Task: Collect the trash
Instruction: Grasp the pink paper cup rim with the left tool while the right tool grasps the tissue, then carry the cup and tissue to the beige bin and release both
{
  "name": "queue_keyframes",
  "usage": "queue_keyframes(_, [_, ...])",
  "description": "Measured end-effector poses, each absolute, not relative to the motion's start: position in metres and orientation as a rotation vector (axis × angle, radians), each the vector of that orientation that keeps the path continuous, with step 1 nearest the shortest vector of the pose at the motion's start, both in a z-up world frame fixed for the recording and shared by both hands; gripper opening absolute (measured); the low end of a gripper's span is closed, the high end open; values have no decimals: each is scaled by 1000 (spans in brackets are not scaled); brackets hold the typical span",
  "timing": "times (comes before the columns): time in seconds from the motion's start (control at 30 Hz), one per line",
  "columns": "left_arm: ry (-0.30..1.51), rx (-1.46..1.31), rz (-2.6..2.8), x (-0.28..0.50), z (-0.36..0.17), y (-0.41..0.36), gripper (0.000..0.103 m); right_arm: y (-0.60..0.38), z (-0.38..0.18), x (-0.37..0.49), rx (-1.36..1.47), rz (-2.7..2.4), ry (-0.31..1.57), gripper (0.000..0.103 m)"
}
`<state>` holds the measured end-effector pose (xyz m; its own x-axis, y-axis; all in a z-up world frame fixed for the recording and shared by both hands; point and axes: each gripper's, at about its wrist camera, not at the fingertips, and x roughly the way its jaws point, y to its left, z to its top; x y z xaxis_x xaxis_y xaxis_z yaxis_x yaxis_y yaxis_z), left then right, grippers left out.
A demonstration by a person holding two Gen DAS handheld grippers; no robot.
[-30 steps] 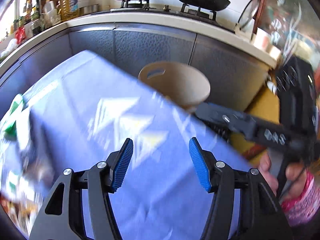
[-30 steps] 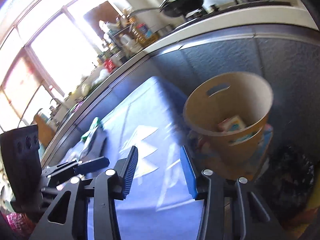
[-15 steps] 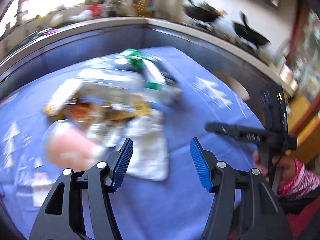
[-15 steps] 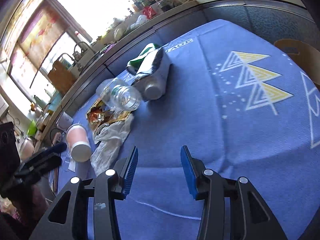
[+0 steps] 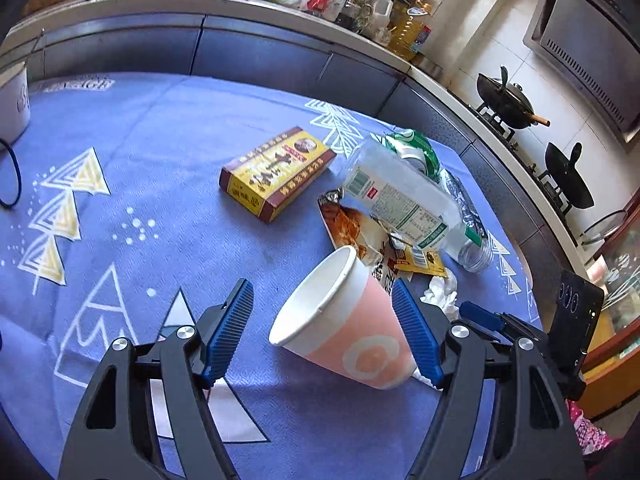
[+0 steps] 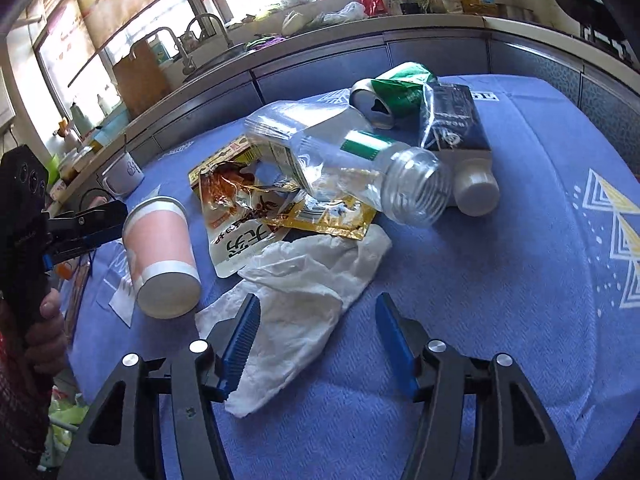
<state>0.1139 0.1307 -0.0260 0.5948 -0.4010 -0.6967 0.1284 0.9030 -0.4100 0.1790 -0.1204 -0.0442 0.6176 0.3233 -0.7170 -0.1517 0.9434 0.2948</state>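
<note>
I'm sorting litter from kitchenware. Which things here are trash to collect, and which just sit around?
Trash: pink paper cup, white tissue, clear plastic bottle, snack wrapper, green can, yellow box.

Lying about: white mug, woks, oil bottle.

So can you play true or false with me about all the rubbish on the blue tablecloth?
1. The pink paper cup lies on its side. True.
2. The clear plastic bottle has a cap screwed on. False: its threaded mouth is open, with no cap.
3. The right gripper is squeezing the white tissue. False: its jaws are opening, the tissue lies between them and no pad presses on it.
4. The yellow and brown box lies flat, apart from the pile of wrappers. True.
5. The left gripper has lifted the cup off the cloth. False: the cup rests on the tablecloth, between jaws that are opening.
</note>
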Motion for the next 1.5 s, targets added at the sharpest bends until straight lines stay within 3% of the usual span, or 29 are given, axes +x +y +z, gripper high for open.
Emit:
queue_keyframes(0.03, [889,-333,-318,111,-29,127,69,-113,-45,179,184,283,863,60])
queue_keyframes(0.1, [889,-319,-336,107,-32,122,53,-98,-46,175,98,299,851,38])
queue_keyframes(0.13, [883,-312,-347,103,-32,119,52,-90,-47,171,35,291,840,26])
queue_keyframes(0.17, [878,-304,-350,100,-31,117,46,-85,-48,167,0,301,839,6])
queue_keyframes(0.2, [875,-296,-356,97,-30,114,39,-84,-49,163,-6,317,844,5])
queue_keyframes(0.3, [878,-289,-369,88,-24,110,22,-92,-49,147,26,335,838,5])
queue_keyframes(0.53, [878,-335,-463,65,-6,94,3,-155,-35,94,145,205,771,5])
queue_keyframes(0.93, [865,-274,-698,78,38,-11,3,-248,3,55,355,26,578,5])
queue_keyframes(1.5, [896,93,-927,227,46,-351,4,-475,-12,96,561,-291,581,6])
